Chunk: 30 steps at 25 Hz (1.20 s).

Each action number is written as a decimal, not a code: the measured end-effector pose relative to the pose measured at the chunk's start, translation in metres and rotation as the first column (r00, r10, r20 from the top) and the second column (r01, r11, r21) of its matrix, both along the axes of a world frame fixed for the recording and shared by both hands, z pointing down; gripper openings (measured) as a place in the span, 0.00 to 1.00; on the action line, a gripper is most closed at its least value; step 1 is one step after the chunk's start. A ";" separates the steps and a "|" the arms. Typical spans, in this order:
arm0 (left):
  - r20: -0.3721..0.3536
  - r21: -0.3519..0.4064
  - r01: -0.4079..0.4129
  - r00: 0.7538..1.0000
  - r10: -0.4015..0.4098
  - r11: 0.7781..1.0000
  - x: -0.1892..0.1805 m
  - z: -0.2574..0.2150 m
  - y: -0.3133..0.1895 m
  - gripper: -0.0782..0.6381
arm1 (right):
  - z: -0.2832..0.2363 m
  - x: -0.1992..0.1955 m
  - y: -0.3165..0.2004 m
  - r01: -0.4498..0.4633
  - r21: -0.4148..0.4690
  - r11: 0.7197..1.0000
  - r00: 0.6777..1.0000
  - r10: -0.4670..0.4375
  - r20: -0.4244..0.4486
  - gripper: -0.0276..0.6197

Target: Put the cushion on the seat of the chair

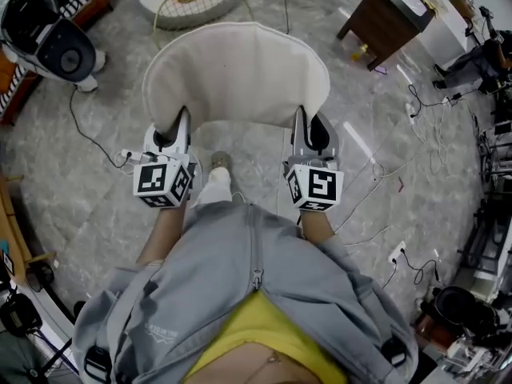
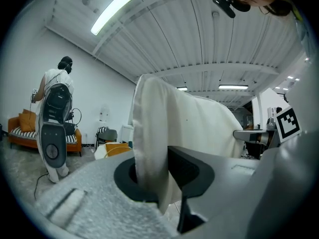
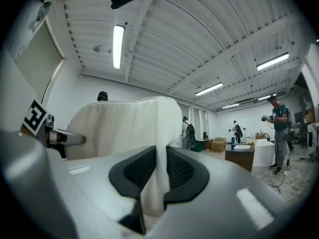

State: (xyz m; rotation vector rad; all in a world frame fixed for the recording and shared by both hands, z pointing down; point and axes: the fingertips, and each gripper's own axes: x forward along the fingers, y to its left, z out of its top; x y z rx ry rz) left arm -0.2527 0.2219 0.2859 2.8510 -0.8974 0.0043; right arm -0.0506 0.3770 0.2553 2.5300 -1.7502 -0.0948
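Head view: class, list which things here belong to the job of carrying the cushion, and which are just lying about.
Belongs to the job:
cushion
left gripper and right gripper, each clamped on the cushion's near edge

Just lying about:
brown side table
floor cables
power strip
orange sofa
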 end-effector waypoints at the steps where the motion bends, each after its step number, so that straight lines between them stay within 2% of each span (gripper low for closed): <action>1: -0.004 -0.001 -0.003 1.000 0.003 1.000 0.006 -0.001 -0.018 0.19 | -0.002 0.007 -0.018 -0.001 -0.003 1.000 1.000 0.001 -0.002 0.12; 7: -0.016 -0.010 -0.011 1.000 0.011 1.000 0.043 -0.008 -0.125 0.19 | -0.014 0.043 -0.123 -0.005 -0.014 1.000 1.000 0.005 -0.010 0.13; 13: -0.008 -0.020 -0.027 1.000 0.027 0.999 0.070 -0.005 -0.199 0.19 | -0.011 0.070 -0.197 -0.020 -0.025 0.999 1.000 0.020 -0.002 0.13; 22: -0.011 -0.031 -0.022 1.000 0.022 0.999 0.097 0.003 -0.253 0.19 | -0.004 0.099 -0.252 -0.014 -0.030 0.999 1.000 0.015 0.016 0.13; 30: -0.028 -0.054 0.063 0.998 -0.064 0.997 0.099 0.008 -0.283 0.19 | -0.004 0.118 -0.306 0.069 -0.029 0.997 0.997 -0.069 0.019 0.13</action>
